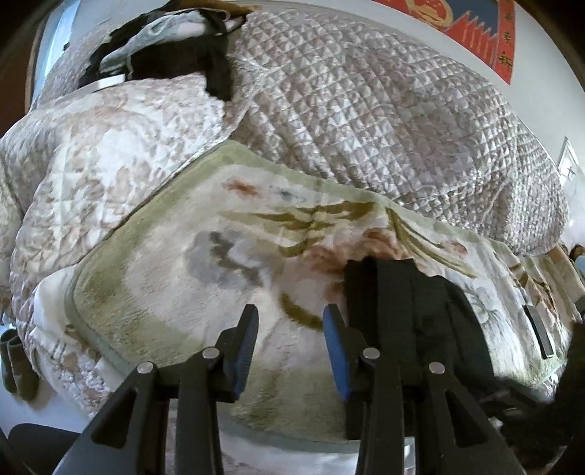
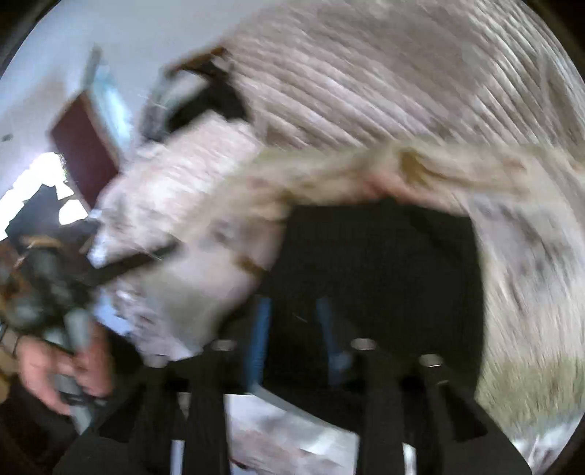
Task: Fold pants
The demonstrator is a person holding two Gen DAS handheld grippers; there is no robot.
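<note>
Lying flat on a bed, the black pants [image 1: 409, 314] form a dark folded stack on the right of the left wrist view, on top of a plush blanket [image 1: 175, 277] with a pale green border and flower print. The left gripper [image 1: 290, 316] hovers just left of the stack with its blue-padded fingers [image 1: 334, 325] spread apart and nothing between them; the right finger sits beside the stack's left edge.

In the right wrist view, heavily blurred, the pants [image 2: 380, 255] fill the centre as a dark mass. The right gripper [image 2: 292, 310] points into it; its blue fingers [image 2: 261, 329] show in front of the black cloth, but the blur hides whether they pinch it.

Beyond the blanket, a grey quilted bedspread [image 1: 384, 109] is heaped far and right, and a cream floral quilt [image 1: 91, 153] bulges on the left. Dark clothing [image 1: 172, 54] lies piled at the far left. A red wall hanging [image 1: 475, 29] carries small characters, too small to read. A hand [image 2: 62, 369] at the near left of the right wrist view grips a grey handle.
</note>
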